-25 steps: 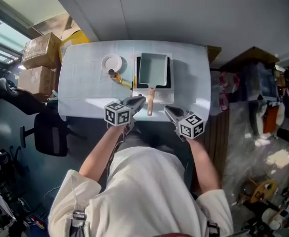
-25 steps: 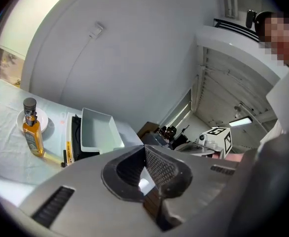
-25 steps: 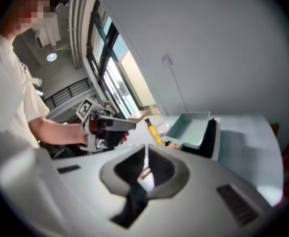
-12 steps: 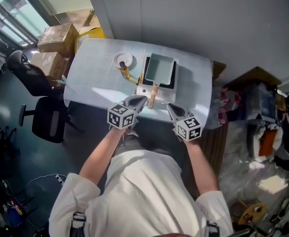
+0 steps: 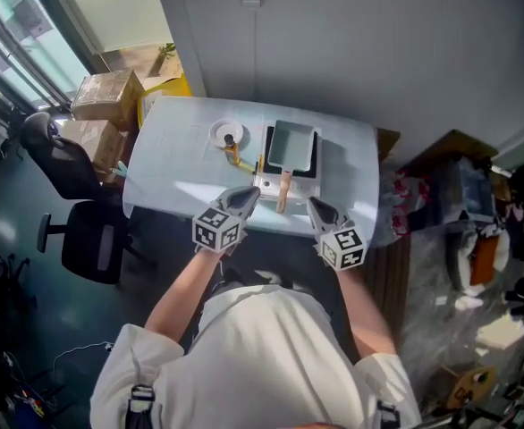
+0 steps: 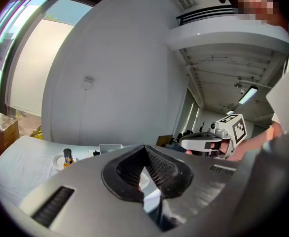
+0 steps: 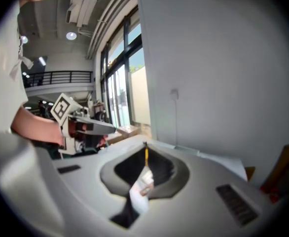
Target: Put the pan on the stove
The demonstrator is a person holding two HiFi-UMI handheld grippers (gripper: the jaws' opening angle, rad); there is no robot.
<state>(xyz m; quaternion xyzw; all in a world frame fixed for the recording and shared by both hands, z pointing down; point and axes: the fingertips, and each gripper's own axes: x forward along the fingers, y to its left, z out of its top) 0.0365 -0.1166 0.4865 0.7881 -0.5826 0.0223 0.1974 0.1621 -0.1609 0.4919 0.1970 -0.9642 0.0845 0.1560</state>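
A plate (image 5: 227,135) with a little bottle (image 5: 231,141) on it is sitting just left of the stove (image 5: 265,182) on the table (image 5: 164,150). The pan (image 5: 293,146) is lying flat on top of the stove, and its handle (image 5: 285,190) is poking out over the stove's near side, toward the person. The left tongs (image 5: 248,197) are hanging in the air near the stove, on the near side and a bit to the left of the handle. Their tips are pressed together and they are holding nothing. The right tongs (image 5: 316,206) are hanging on the near side too, a bit to the right of the handle. Their tips are also pressed together with nothing in them. In the last second both tongs have been lifting up and pulling back from the stove, and the left tips are now a bit farther from the handle than they were. The pan has not been moving at all on the stove. So it looks like the job is already done, and the person is just taking both hands away.
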